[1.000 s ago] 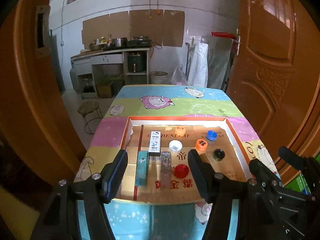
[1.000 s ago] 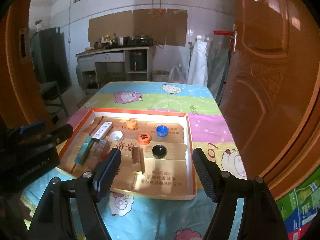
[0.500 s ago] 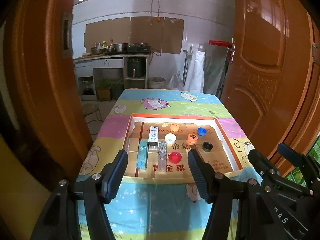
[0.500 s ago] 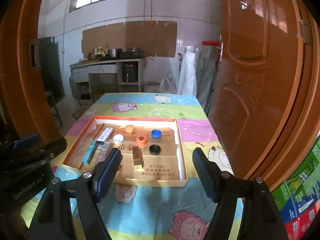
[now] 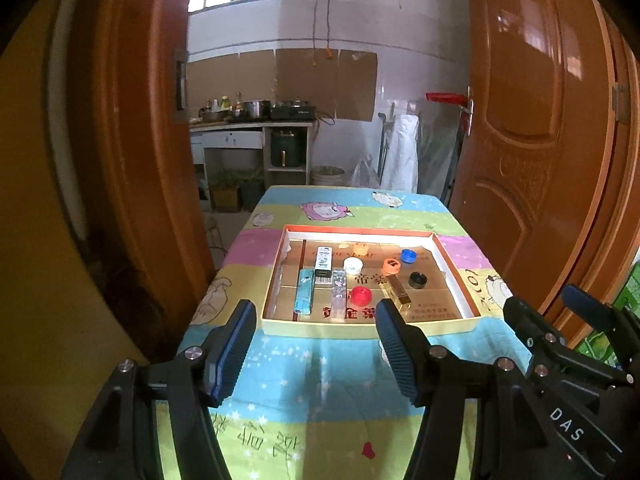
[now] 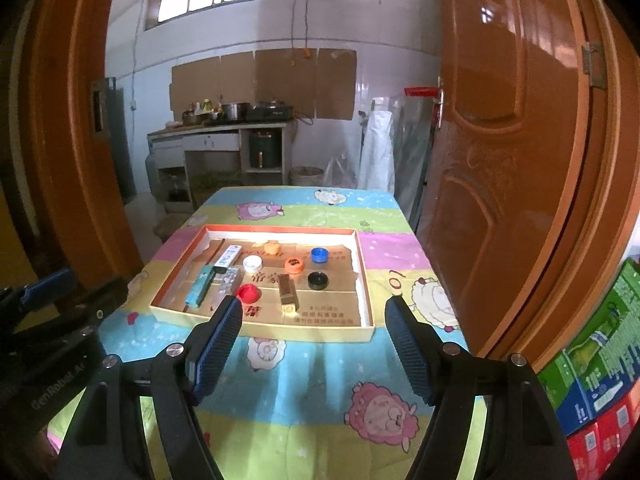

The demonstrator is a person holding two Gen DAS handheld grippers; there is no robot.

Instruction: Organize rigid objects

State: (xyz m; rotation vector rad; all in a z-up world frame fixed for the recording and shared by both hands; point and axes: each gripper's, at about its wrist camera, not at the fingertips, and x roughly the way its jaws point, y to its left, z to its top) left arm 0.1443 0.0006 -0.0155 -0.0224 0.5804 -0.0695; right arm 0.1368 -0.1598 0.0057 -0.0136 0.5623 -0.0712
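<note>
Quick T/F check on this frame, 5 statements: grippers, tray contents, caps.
1. Both grippers are open and hold nothing. True: the left gripper and right gripper show wide gaps with only tablecloth between the fingers.
2. The red cap lies on the tablecloth outside the tray. False: it lies inside the tray.
3. The black cap sits right of the gold box. True.
4. The blue cap is stacked on the orange cap. False: they lie apart.
5. The teal box stands upright. False: it lies flat near the tray's left wall.
</note>
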